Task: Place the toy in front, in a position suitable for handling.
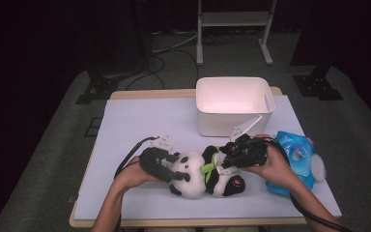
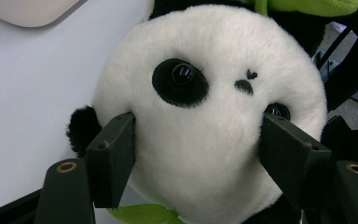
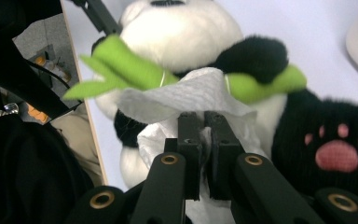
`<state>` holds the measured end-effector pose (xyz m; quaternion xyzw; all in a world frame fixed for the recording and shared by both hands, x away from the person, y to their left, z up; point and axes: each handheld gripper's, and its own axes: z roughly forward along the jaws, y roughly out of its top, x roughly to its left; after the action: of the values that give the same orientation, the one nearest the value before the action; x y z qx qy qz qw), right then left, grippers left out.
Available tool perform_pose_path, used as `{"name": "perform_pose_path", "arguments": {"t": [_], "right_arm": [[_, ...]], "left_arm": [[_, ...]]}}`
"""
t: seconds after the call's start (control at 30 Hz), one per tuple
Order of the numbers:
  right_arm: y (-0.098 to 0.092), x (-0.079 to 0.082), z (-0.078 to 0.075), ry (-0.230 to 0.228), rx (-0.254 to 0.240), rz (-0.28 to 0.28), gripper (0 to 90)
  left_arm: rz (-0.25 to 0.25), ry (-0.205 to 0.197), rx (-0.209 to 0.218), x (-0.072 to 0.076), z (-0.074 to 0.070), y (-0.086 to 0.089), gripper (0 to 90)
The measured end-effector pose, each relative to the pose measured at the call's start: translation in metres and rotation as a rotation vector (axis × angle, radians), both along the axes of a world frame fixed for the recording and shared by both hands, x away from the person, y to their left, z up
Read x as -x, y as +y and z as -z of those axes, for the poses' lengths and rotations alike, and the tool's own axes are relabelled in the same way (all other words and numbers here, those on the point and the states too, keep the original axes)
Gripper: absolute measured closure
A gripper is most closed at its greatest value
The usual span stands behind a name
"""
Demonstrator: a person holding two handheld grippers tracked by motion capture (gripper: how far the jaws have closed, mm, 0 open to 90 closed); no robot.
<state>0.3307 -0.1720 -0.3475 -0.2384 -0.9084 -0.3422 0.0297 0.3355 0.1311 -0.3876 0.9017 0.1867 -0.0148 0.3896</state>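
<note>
1. A toy panda (image 1: 198, 175) is laid on its back near the front edge of the table (image 1: 125, 121), in front of a white tub (image 1: 232, 104).
2. Its head (image 2: 205, 116) is clamped at both sides by the left gripper (image 2: 198, 154).
3. A white wipe (image 3: 191, 95) on the panda's belly is pinched by the tightly closed right gripper (image 3: 204, 128).
4. A blue packet (image 1: 297, 159) is seen at the right.

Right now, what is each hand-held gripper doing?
Left hand-held gripper: closed on the panda's head.
Right hand-held gripper: closed, pinching the white wipe.
</note>
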Motion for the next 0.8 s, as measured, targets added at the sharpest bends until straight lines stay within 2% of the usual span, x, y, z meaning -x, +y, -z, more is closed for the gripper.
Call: {"name": "perform_pose_path", "arguments": {"t": [0.3,0.5,0.8], "right_arm": [[-0.024,0.011,0.012,0.027,-0.013,0.013,85.0],[-0.033,0.012,0.017,0.041,-0.022,0.029,85.1],[-0.046,0.009,0.024,0.060,-0.007,0.067,85.0]], "left_arm": [[0.002,0.002,0.001,-0.001,0.000,0.001,29.2],[-0.002,0.003,0.004,-0.001,0.000,0.002,28.9],[-0.008,0.002,0.009,-0.003,0.001,0.002,27.8]]}}
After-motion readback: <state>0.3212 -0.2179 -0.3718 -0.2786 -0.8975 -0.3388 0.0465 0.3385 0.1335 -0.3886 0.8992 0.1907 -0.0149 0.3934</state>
